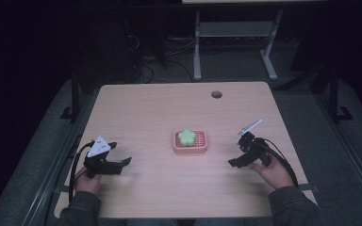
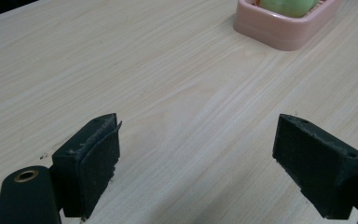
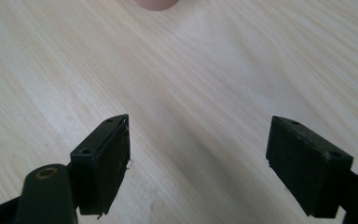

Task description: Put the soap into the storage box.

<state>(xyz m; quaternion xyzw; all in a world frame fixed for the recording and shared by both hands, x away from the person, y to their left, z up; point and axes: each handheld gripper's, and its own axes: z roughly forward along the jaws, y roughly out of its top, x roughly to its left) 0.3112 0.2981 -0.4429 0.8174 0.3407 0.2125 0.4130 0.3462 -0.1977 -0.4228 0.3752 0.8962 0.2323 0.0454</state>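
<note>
Closest to me, both of my forearms come in over the near edge of the wooden table (image 1: 169,108), grey sleeves showing at the bottom of the high view. Held in my left hand (image 1: 86,180), the left gripper (image 1: 121,162) sits low over the near left part of the tabletop, its grey three-cornered plate on top and its cable looping back toward my wrist. Its jaws stand wide apart with bare wood between them, as the left gripper view shows plainly (image 2: 196,154). Held in my right hand (image 1: 274,170), the right gripper (image 1: 234,162) hovers over the near right part of the table, and its jaws are spread just as wide with nothing between them (image 3: 198,158).

Farther out, between the two grippers and well apart from each, a pink soap dish (image 1: 190,142) rests flat near the middle of the table. On it lies a pale green flower-shaped soap (image 1: 186,136). From my left gripper view the dish (image 2: 284,30) sits ahead and to the right, the green soap (image 2: 289,7) inside its rim.

Beyond that, a round cable hole (image 1: 216,94) marks the far side of the tabletop.
</note>
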